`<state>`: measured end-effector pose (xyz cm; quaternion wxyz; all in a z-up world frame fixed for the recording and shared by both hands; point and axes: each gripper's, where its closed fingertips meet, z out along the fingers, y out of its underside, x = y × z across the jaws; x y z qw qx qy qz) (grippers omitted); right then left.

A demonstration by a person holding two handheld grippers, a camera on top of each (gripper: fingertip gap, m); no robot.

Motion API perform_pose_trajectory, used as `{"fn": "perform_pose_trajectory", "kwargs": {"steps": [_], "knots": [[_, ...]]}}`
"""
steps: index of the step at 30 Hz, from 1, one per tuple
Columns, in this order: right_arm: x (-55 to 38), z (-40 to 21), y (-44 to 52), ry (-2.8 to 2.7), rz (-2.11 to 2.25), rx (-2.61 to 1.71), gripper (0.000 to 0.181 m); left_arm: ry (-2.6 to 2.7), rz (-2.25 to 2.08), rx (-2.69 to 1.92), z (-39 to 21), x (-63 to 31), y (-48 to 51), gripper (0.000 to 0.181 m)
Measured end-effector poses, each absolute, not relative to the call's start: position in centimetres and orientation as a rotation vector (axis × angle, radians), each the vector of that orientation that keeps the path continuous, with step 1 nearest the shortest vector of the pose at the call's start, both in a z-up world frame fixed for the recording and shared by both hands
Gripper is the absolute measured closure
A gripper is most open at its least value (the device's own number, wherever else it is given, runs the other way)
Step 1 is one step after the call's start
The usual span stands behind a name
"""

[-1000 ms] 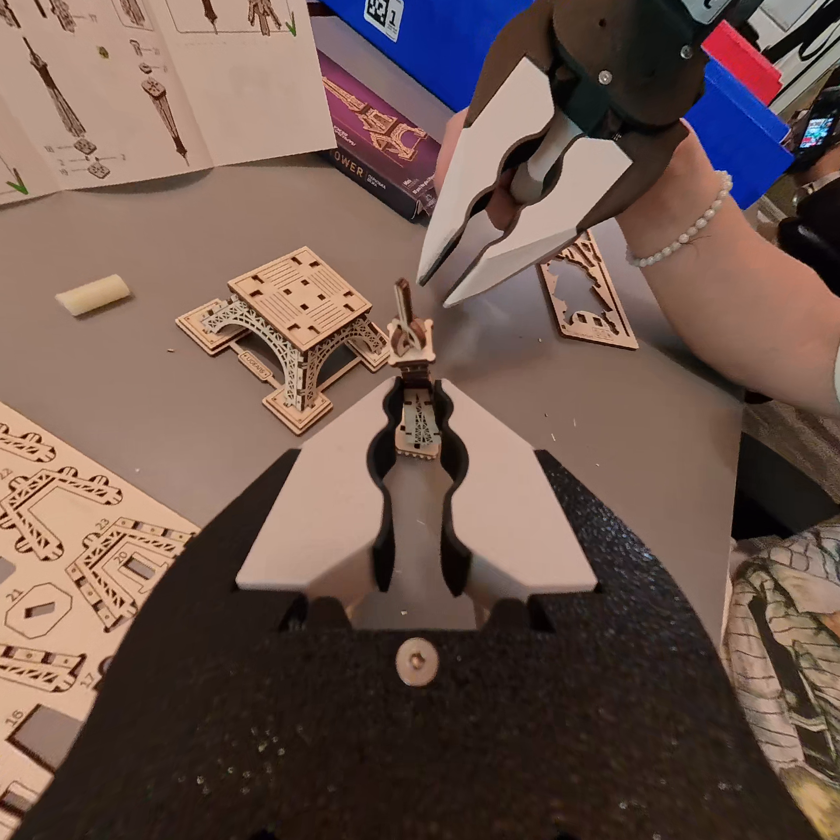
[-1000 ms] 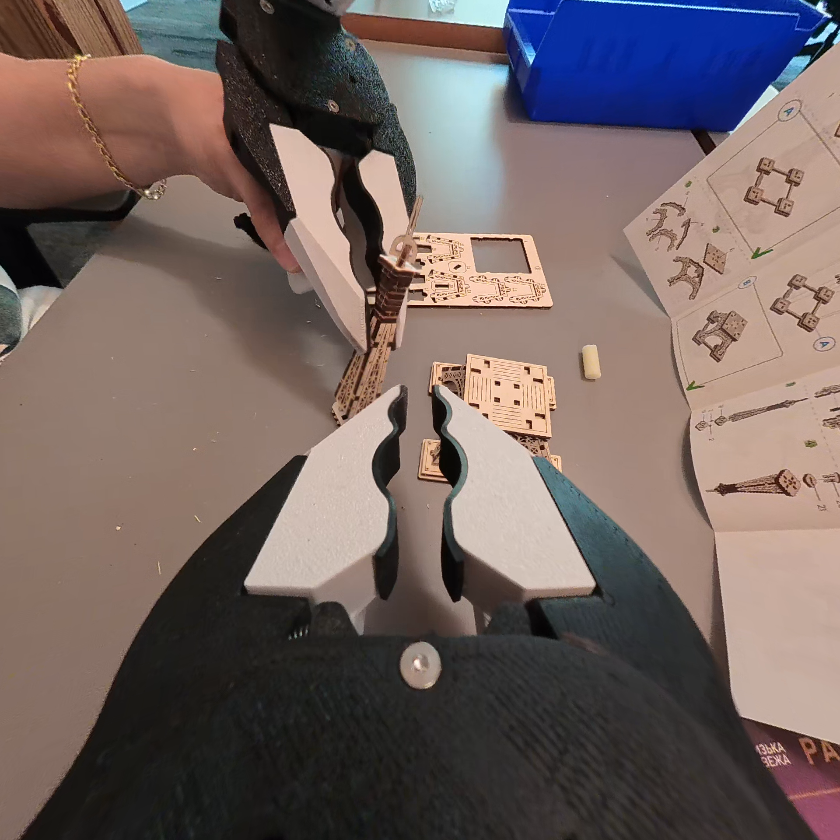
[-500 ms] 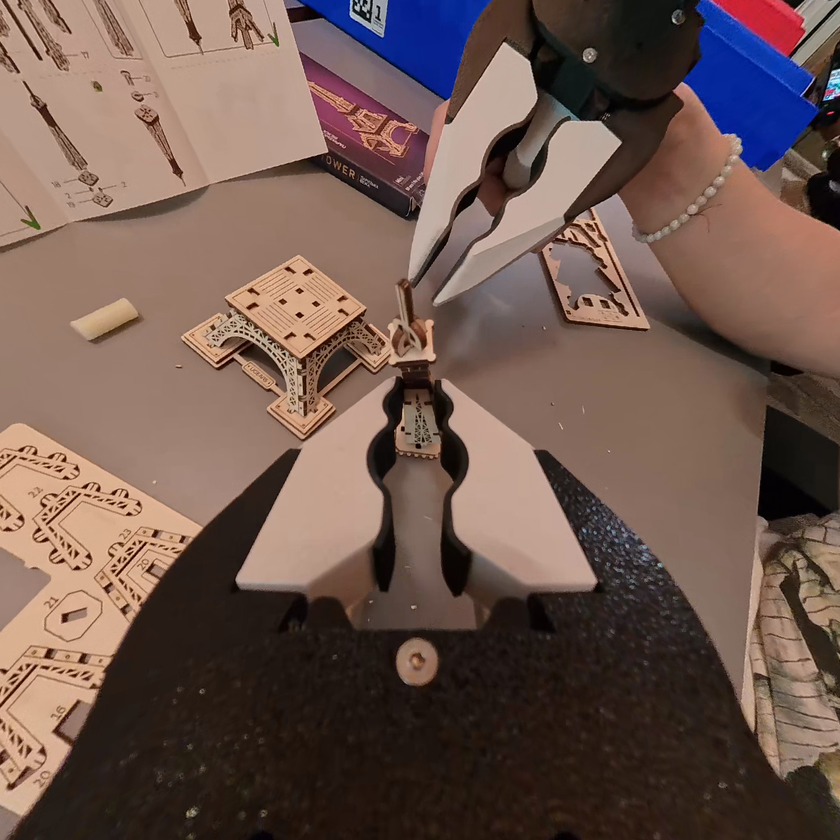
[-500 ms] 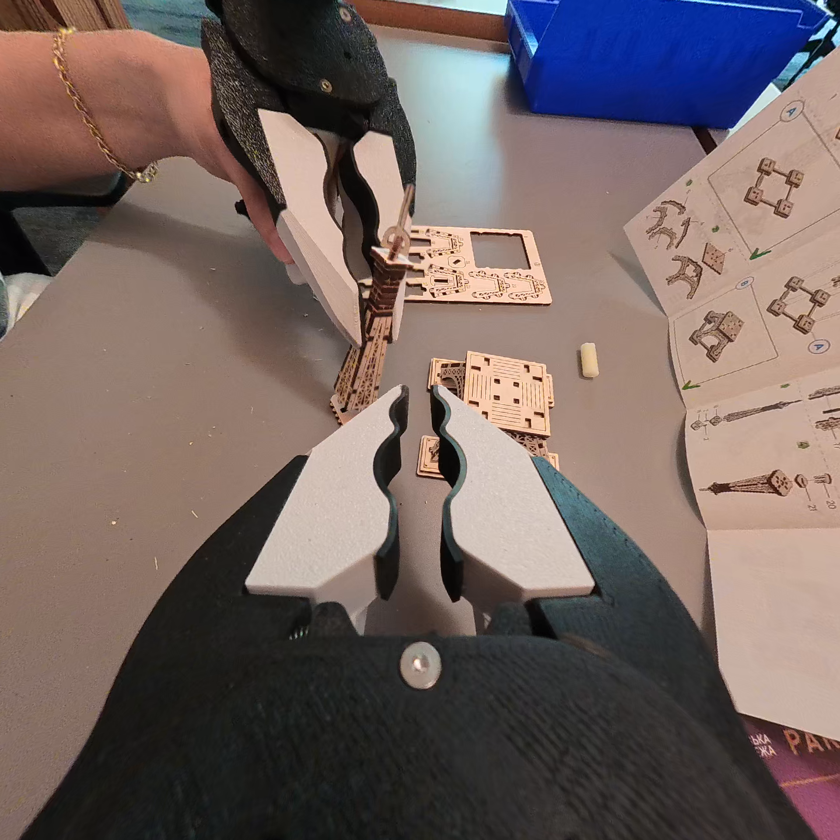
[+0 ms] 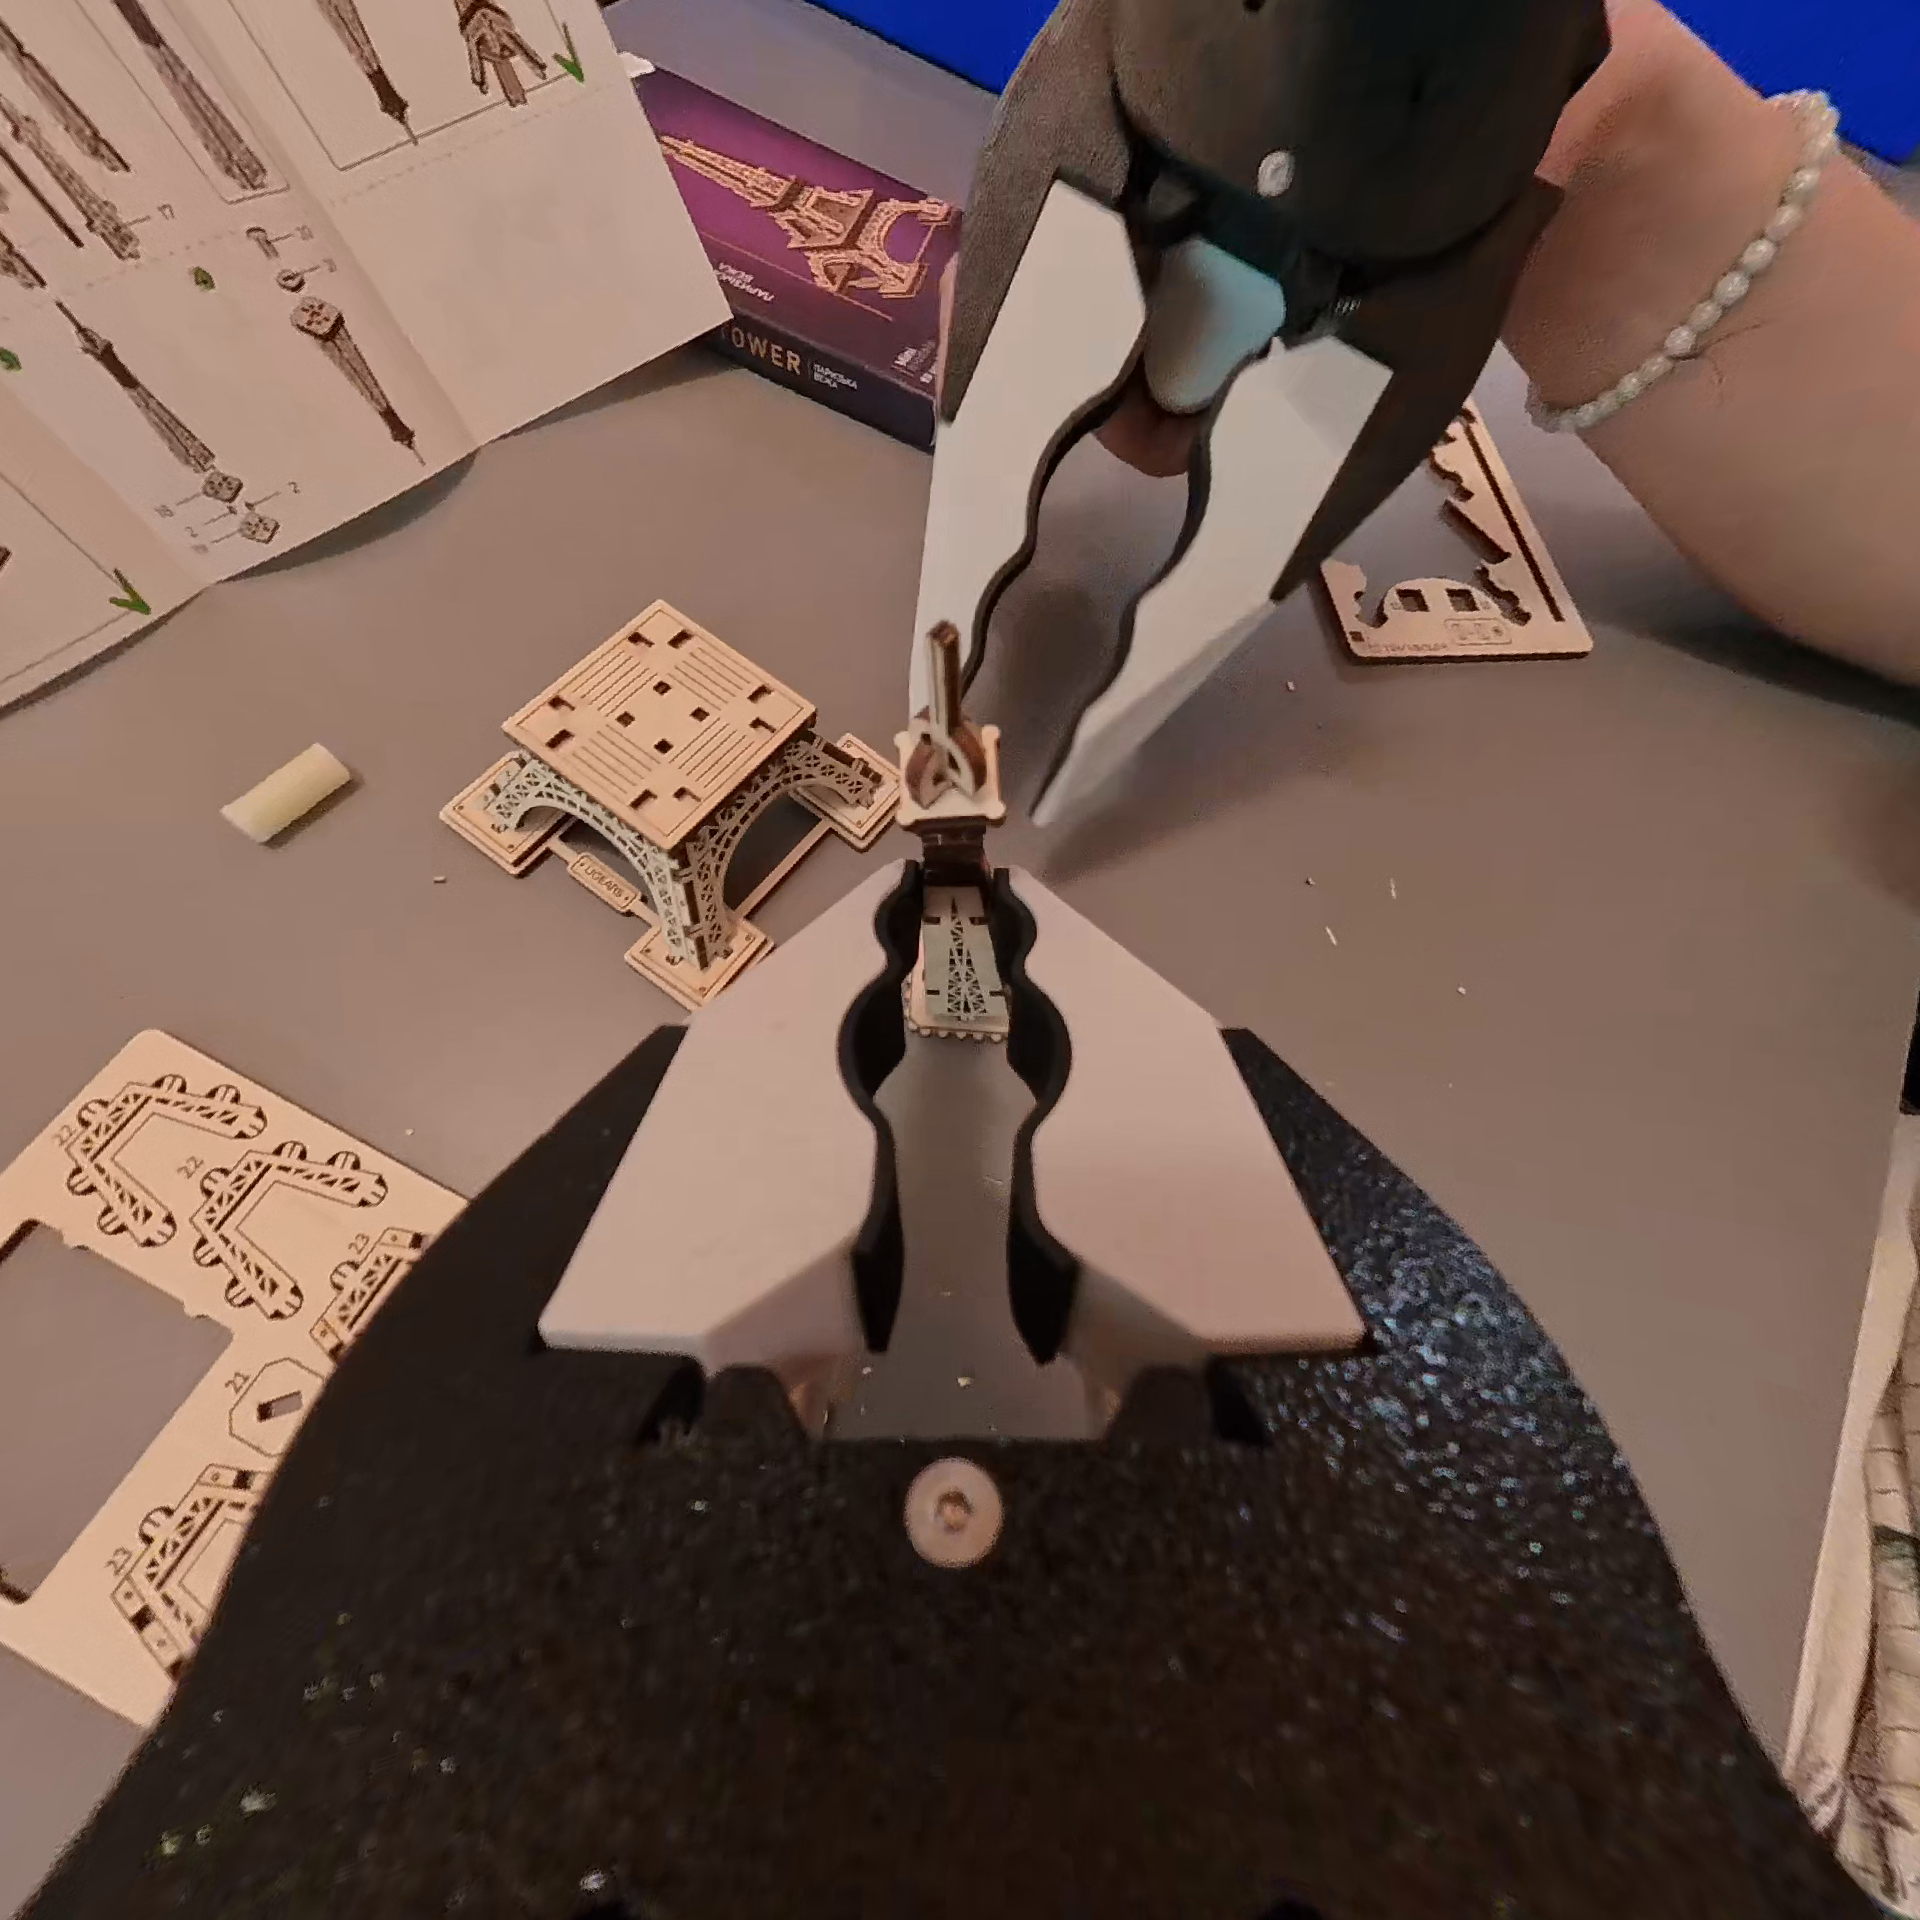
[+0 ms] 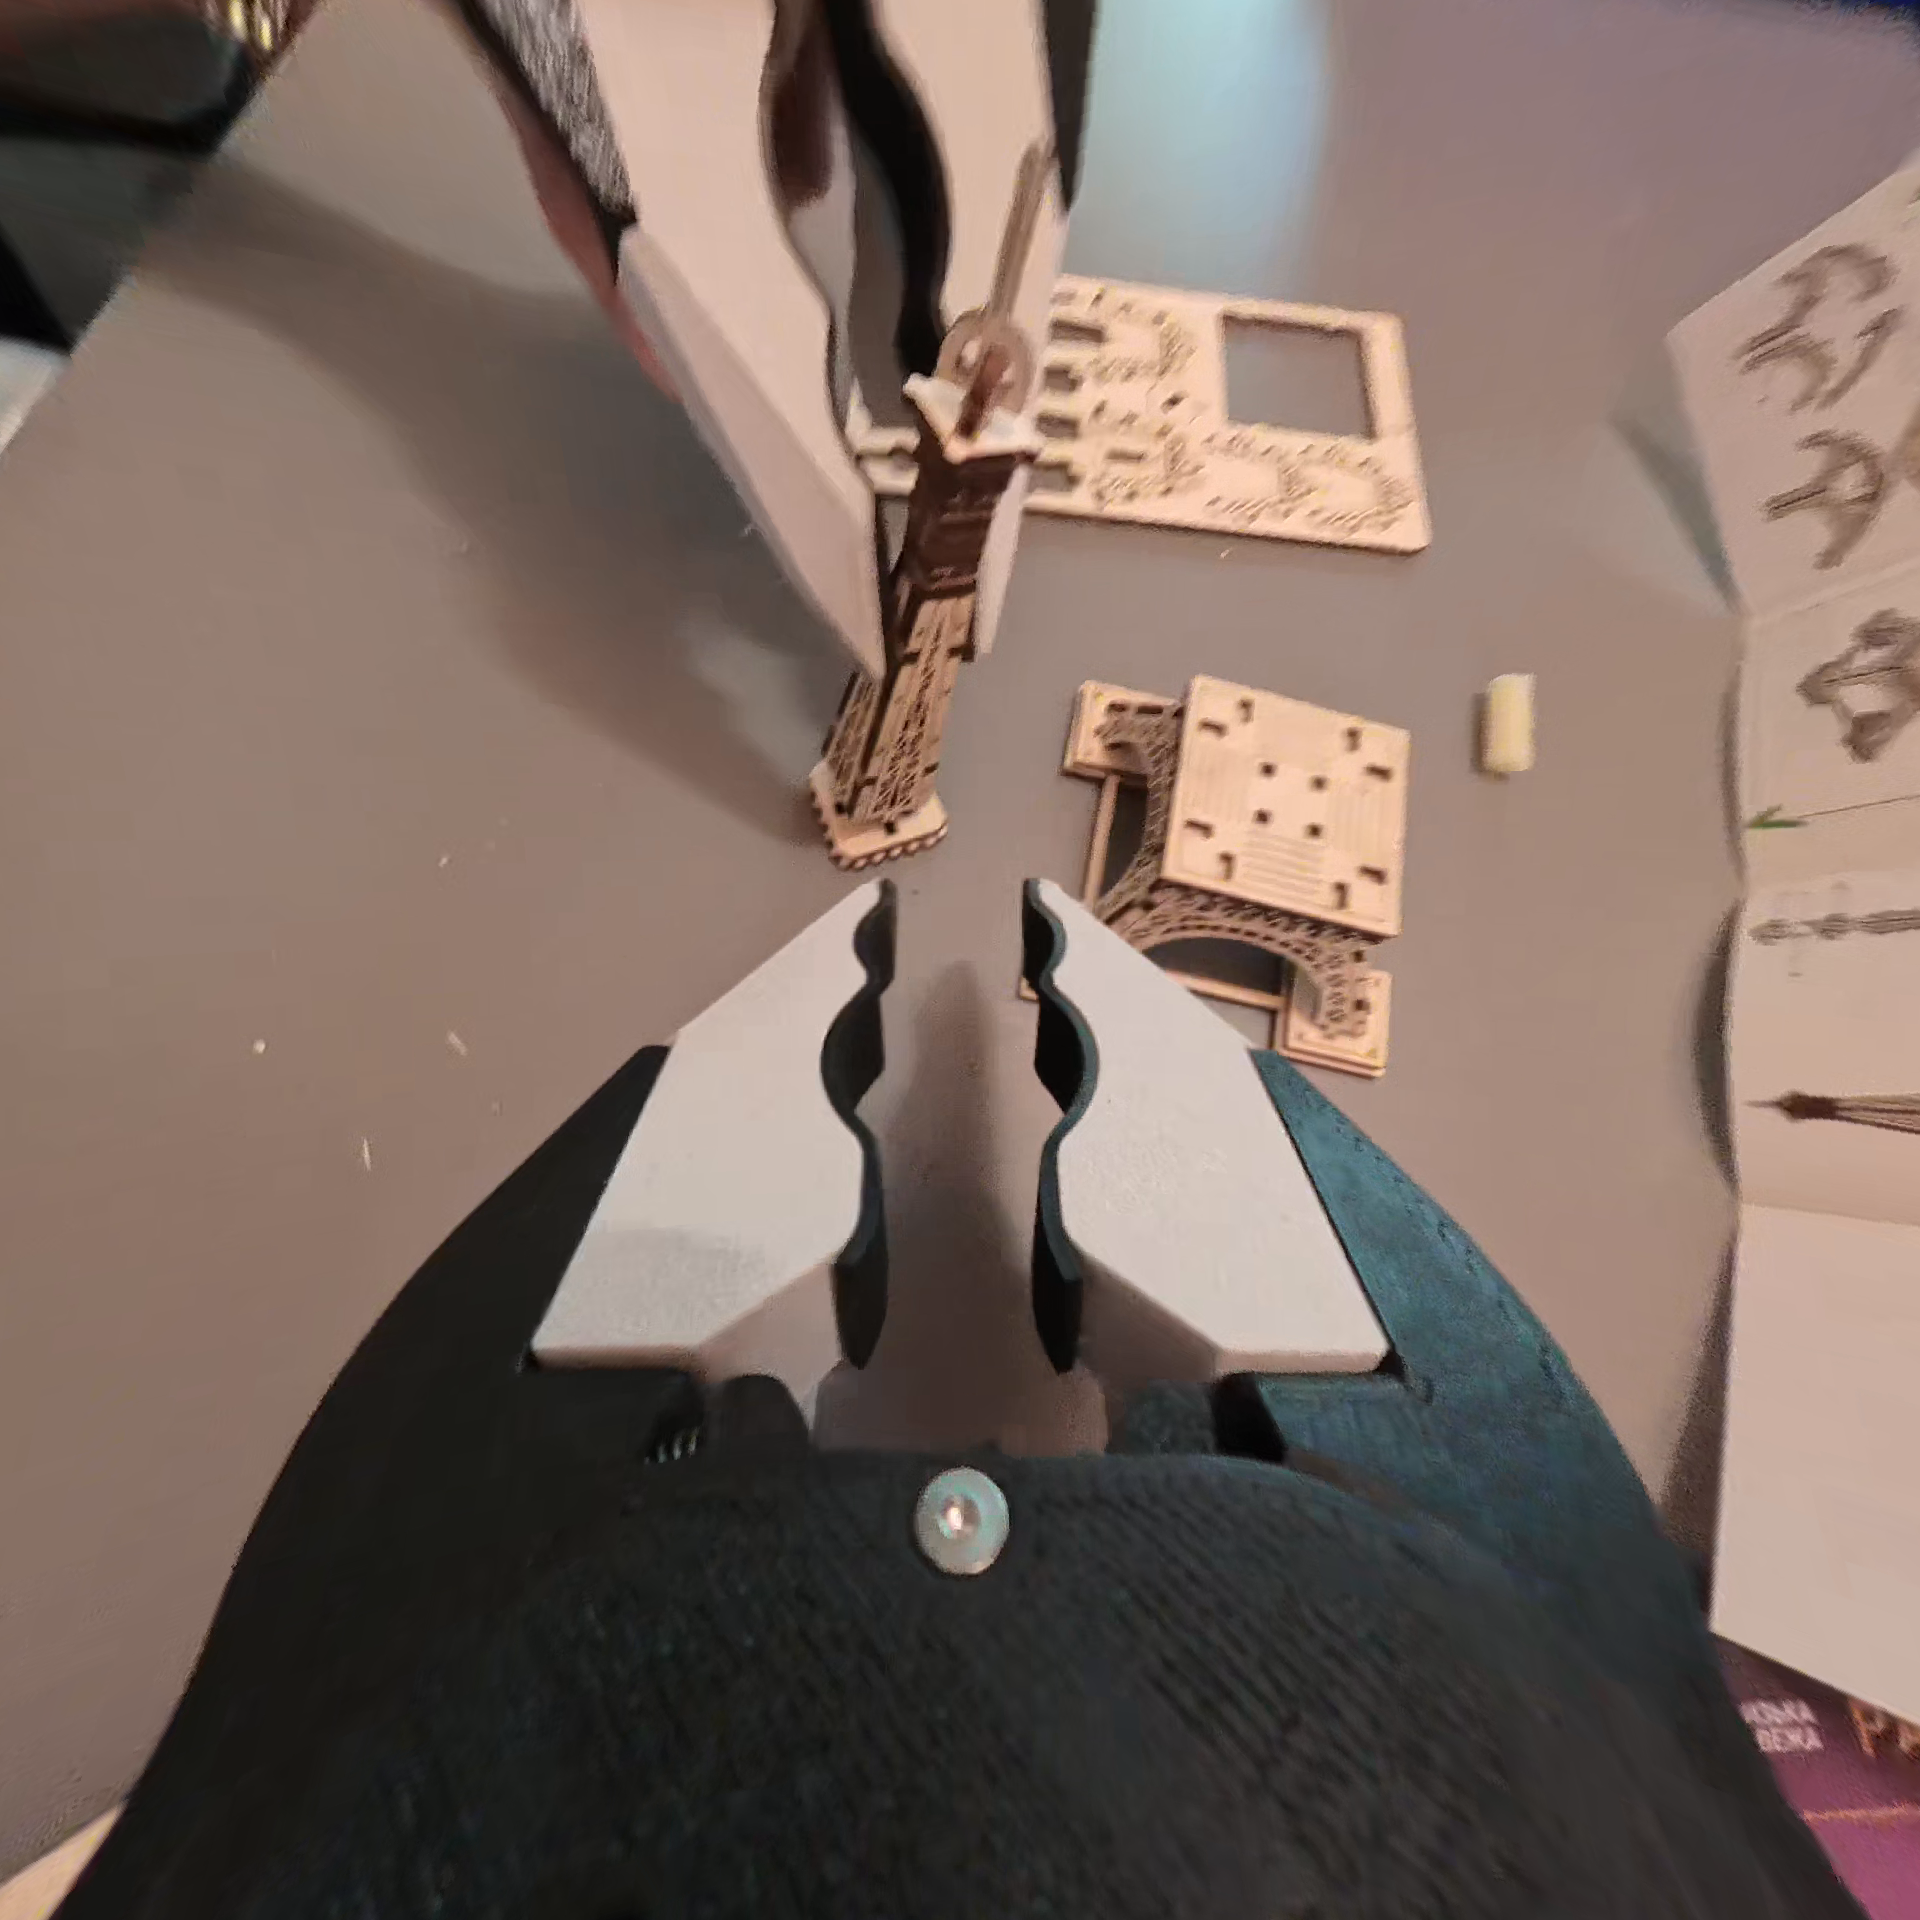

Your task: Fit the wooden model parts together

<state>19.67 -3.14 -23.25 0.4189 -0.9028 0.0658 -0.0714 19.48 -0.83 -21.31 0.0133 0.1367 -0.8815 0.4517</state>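
Up front in the left wrist view, the left gripper is clamped on the slender pale wooden lattice tower spire, whose wide foot sits between the fingers while its capped top and thin mast stick out beyond the tips. Just ahead and above, the right gripper hangs tips-down with its jaws spread, its left fingertip right beside the mast; whether they touch cannot be told. Ahead to the left, on the grey table, stands the square arched wooden tower base, with a small cream foam cylinder farther left. A punched-out plywood sheet lies near left, a folded paper instruction sheet and purple box lie far ahead, and a triangular wooden offcut frame lies beyond the right gripper.

Over in the right wrist view, blurred, the right gripper is empty, fingers parted. Directly ahead the spire stands tilted, foot near the table, held by the left gripper coming down from above. The base sits ahead to the right, nothing between it and the spire, with the foam cylinder beyond
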Motion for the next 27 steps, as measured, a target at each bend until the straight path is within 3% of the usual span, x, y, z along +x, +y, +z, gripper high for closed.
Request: {"fn": "perform_pose_trajectory", "kwargs": {"steps": [6, 16, 27], "knots": [[17.8, -25.2, -2.1, -0.008, -0.166, -2.379, 0.132, -2.863, 1.402, 0.336, -21.3, 19.0, -1.1, 0.17], [17.4, -25.7, -0.9, -0.034, -0.138, -2.333, 0.13, -2.928, 1.52, 0.19, -21.3, 18.3, -0.9, 0.17], [17.9, -26.0, -0.5, 0.018, -0.123, -2.303, 0.136, -2.632, 1.573, 0.429, -21.2, 19.7, -0.2, 0.17]]}}
